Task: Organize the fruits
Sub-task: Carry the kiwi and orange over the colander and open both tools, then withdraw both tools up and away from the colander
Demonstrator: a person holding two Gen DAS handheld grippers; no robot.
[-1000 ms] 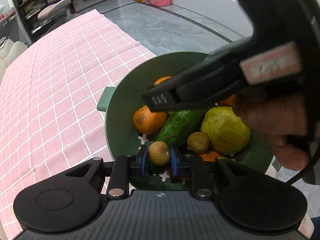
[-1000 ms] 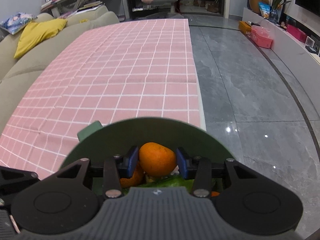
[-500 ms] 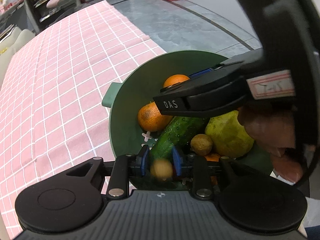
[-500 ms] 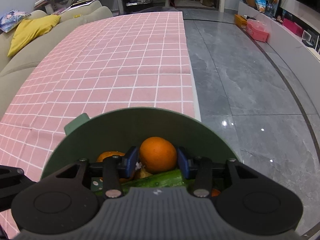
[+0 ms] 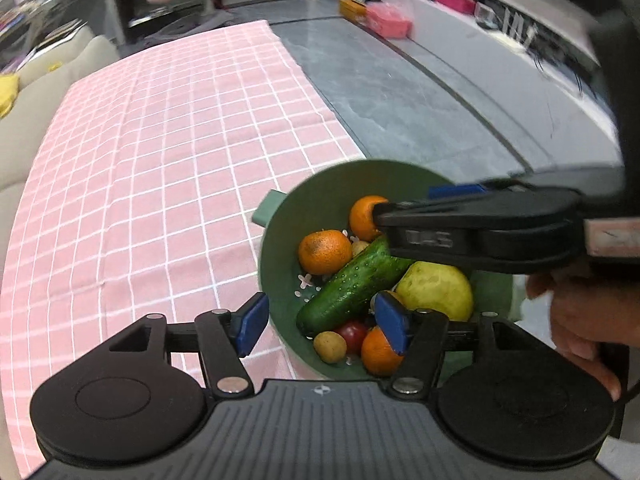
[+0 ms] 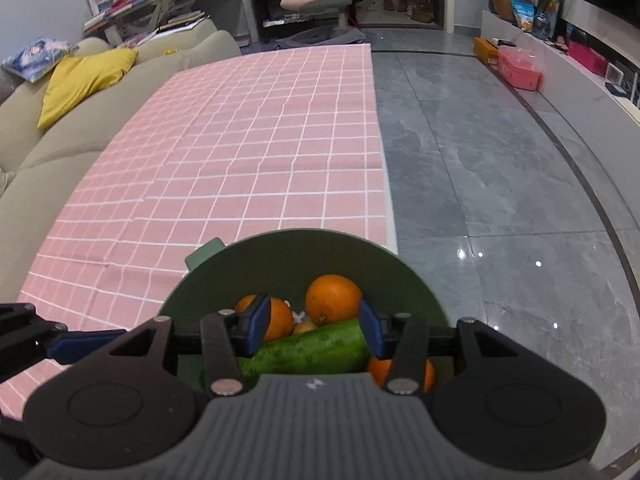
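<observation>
Left wrist: cucumber lies diagonally in bowl

Glossy grey marble-look tile floor, light spots reflected. Beige fabric sofa with yellow cushion. Pink swivel chair before dark shelving. Long white low cabinet along wall.

The small brown fruit has been released by the left gripper and the orange by the right gripper, both jaws now spread, both fruits lying in the green bowl.
</observation>
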